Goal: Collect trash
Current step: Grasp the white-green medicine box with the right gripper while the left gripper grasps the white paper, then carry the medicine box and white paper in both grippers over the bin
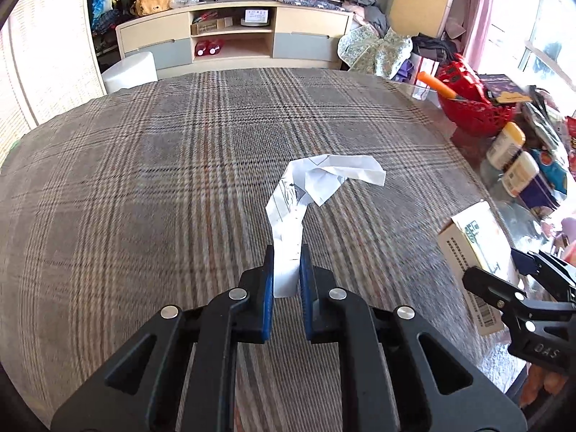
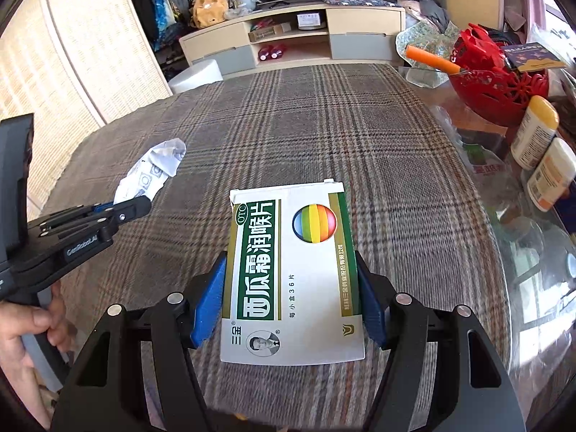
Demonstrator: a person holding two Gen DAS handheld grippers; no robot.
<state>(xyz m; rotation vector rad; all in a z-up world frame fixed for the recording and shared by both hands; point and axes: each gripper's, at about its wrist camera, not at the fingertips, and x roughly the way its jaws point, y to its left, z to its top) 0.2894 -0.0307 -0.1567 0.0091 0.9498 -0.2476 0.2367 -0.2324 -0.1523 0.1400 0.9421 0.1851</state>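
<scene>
My left gripper (image 1: pixel 285 252) is shut on a crumpled white paper (image 1: pixel 309 187) and holds it above the plaid tablecloth (image 1: pixel 162 180). The paper also shows in the right wrist view (image 2: pixel 151 172), with the left gripper (image 2: pixel 140 203) at the far left. My right gripper (image 2: pixel 291 266) is shut on a white and green medicine box (image 2: pixel 291 273) with a rainbow circle, held flat above the cloth. The box (image 1: pixel 475 252) and the right gripper (image 1: pixel 504 270) show at the right edge of the left wrist view.
A red basket (image 2: pixel 496 82) with an orange stick (image 2: pixel 432 57) stands at the table's right on glass (image 2: pixel 522 252). Two white bottles (image 2: pixel 540 154) and packets lie beside it. A TV cabinet (image 1: pixel 234 39) and a white stool (image 1: pixel 129 72) stand beyond the table.
</scene>
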